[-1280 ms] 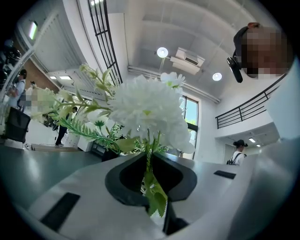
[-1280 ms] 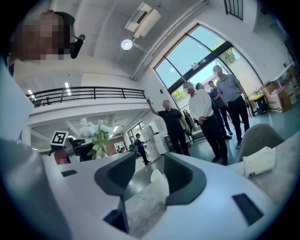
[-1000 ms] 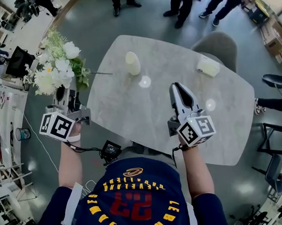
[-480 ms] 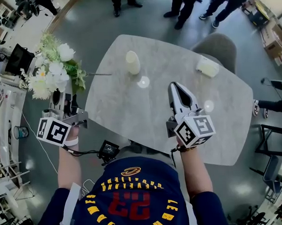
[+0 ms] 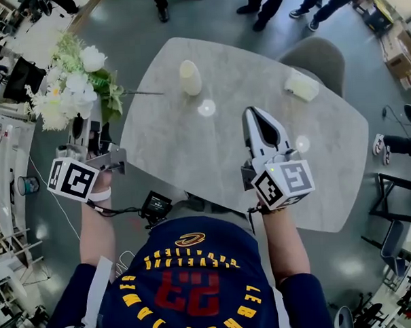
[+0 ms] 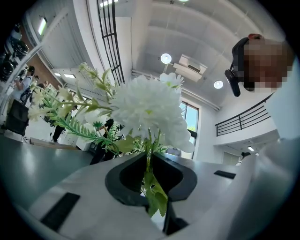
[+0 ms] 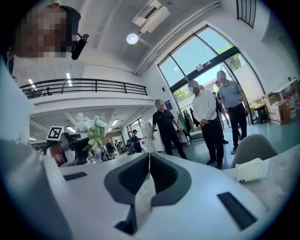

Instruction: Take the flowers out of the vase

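As flowers (image 5: 70,90) stay clamped, right claw (image 5: 251,114) has closed.

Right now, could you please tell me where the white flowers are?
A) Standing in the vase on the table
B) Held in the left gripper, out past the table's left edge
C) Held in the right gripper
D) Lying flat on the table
B: the left gripper is shut on the stems of the flowers, out beyond the edge of the table, while the vase stands on it without them and the right gripper is shut on nothing.
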The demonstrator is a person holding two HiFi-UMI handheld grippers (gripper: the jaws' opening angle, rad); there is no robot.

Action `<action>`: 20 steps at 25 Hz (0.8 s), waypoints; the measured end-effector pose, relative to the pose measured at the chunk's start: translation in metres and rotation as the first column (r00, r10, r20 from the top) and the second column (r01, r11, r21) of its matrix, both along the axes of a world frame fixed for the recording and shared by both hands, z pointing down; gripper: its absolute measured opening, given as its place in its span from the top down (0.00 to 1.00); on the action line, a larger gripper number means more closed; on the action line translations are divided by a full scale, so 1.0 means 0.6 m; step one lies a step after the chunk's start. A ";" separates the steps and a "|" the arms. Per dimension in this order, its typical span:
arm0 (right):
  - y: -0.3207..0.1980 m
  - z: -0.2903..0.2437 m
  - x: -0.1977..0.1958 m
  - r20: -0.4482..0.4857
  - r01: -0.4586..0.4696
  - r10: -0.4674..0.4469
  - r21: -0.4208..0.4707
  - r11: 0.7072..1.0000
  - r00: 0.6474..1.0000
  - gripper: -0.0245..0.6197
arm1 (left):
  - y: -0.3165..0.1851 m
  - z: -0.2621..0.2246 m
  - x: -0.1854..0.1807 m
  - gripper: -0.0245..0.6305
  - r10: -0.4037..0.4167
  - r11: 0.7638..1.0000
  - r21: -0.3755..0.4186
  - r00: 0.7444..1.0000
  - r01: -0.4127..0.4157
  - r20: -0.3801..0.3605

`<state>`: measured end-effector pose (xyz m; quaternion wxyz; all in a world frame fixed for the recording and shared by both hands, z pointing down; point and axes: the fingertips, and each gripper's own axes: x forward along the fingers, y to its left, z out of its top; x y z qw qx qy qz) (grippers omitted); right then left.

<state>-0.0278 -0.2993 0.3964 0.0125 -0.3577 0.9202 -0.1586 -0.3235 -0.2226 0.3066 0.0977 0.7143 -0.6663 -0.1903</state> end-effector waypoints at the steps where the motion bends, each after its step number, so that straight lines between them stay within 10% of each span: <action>1: 0.001 -0.002 -0.001 0.005 -0.002 0.002 0.006 1.000 1.000 0.94 | -0.001 -0.001 0.000 0.90 0.004 1.000 0.001 1.000 -0.004 0.000; 20: 0.006 0.013 -0.008 0.005 -0.039 0.039 -0.025 0.999 0.999 0.94 | -0.011 0.013 -0.014 0.90 0.032 0.999 -0.005 0.999 -0.032 -0.006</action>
